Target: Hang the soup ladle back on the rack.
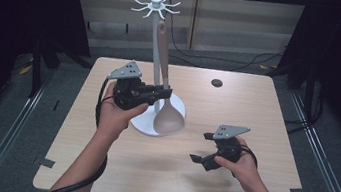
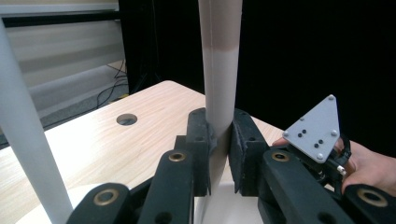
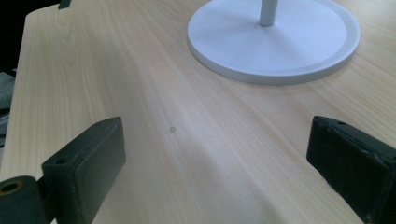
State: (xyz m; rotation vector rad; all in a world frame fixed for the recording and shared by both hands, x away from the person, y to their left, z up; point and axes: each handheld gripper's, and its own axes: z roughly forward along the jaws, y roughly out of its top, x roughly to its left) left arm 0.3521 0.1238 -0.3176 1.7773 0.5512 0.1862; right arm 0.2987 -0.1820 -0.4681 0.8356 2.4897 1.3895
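High view: left gripper (image 1: 162,94) is clamping the spoon (image 1: 168,118) handle beside the white stand (image 1: 152,48), mid-table toward the far edge; right gripper (image 1: 206,149) is resting near the table's (image 1: 257,113) near-right corner, jaws apart.

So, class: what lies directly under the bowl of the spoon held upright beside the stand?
The spoon bowl hangs over the round white base of the stand, partly covering its rim. Whether it touches the base cannot be told. The left gripper clamps its handle.

black tongs (image 1: 161,93), grey triangular plates, thick black cables.
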